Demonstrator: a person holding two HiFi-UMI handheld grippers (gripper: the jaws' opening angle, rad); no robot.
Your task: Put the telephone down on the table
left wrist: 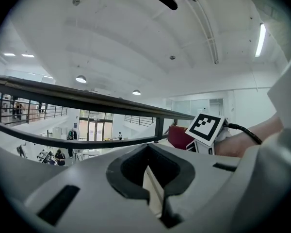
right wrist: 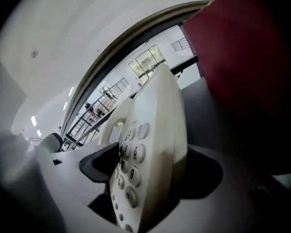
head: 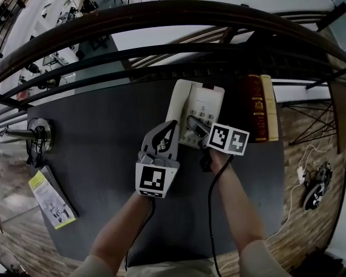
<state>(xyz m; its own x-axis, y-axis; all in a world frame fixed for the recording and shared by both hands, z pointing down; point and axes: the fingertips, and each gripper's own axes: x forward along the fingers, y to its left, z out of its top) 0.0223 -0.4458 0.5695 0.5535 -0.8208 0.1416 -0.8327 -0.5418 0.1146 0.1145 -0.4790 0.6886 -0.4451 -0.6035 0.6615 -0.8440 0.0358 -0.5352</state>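
Observation:
A cream push-button telephone (head: 197, 109) lies on the dark table (head: 104, 143) near its far edge, just before the railing. My left gripper (head: 169, 129) reaches its near left corner. In the left gripper view a thin cream edge of the telephone (left wrist: 153, 191) is clamped between the dark pads of the left gripper (left wrist: 153, 176). My right gripper (head: 200, 136) is at the keypad end. In the right gripper view the telephone (right wrist: 155, 125) stands between the spread jaws of the right gripper (right wrist: 153, 176), and the pads do not seem to press on it.
Two upright books (head: 260, 108), one dark red (right wrist: 247, 72), stand right of the telephone. A lamp base (head: 40, 134) and a booklet (head: 52, 198) are on the left of the table. A dark railing (head: 173, 16) runs behind it. Cables lie on the floor (head: 314, 183).

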